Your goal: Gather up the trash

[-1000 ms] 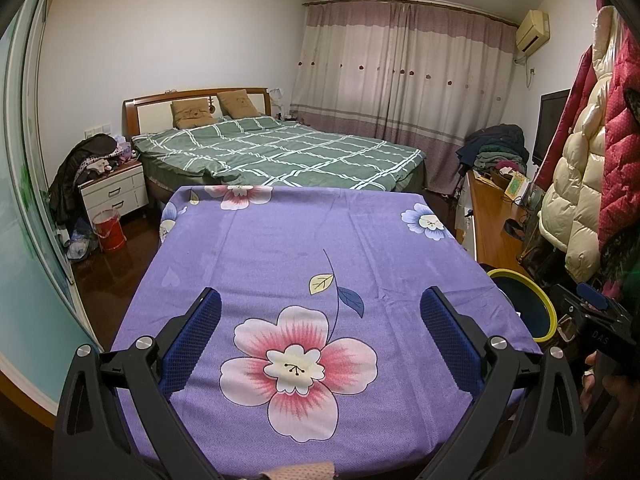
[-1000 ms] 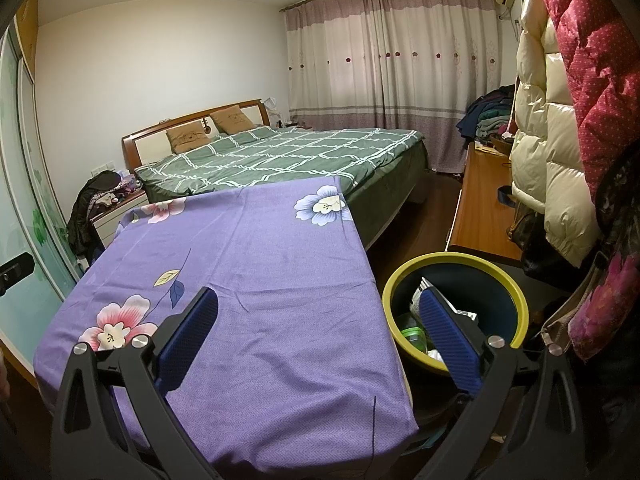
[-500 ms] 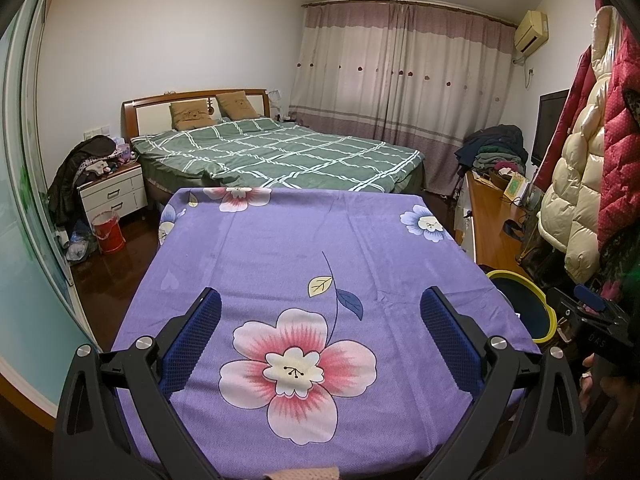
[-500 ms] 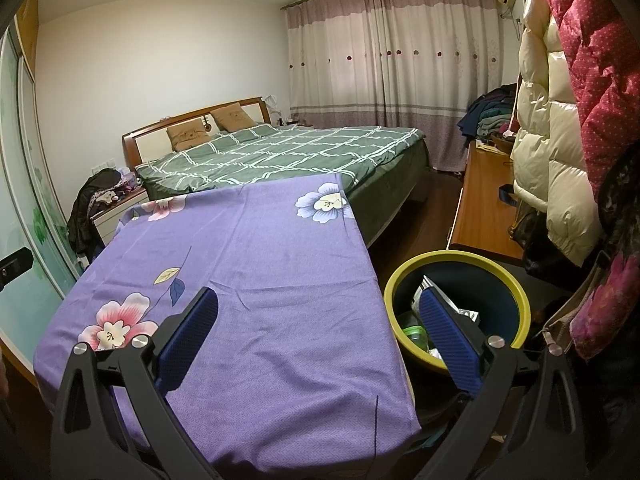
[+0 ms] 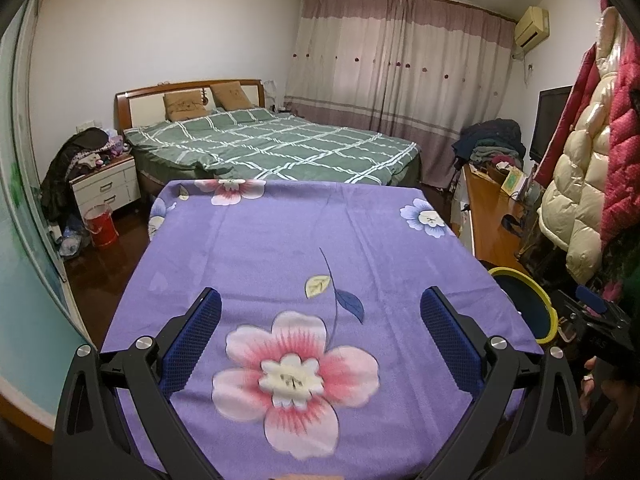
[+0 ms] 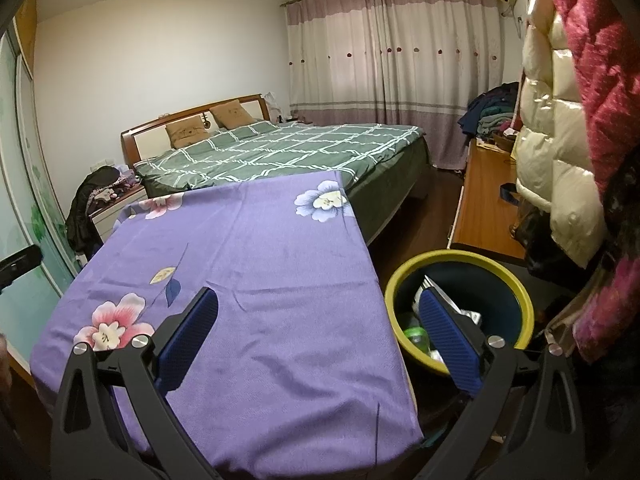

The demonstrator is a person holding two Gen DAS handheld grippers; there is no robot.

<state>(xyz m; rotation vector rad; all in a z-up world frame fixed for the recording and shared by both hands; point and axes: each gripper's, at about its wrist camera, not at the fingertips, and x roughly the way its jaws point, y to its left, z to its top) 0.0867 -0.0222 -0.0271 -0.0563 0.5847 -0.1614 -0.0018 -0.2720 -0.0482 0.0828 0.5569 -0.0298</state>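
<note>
A yellow-rimmed dark bin [image 6: 516, 292] stands on the floor at the right edge of the table and holds trash, including a green bottle [image 6: 414, 336] and white wrappers. It also shows in the left wrist view [image 5: 548, 312]. My left gripper [image 5: 320, 332] is open and empty above the purple flowered tablecloth [image 5: 280, 248]. My right gripper [image 6: 318, 328] is open and empty, its left finger over the cloth [image 6: 260, 264] and its right finger [image 6: 448, 336] over the bin. I see no loose trash on the cloth.
A bed with a green checked cover [image 5: 272, 148] lies behind the table. A white nightstand [image 5: 106, 188] and a red bucket [image 5: 100, 226] are at the left. A wooden bench [image 6: 484, 208] and hanging padded coats [image 6: 560, 160] crowd the right side.
Both views have shifted only slightly. Both grippers stay open and empty in about the same place.
</note>
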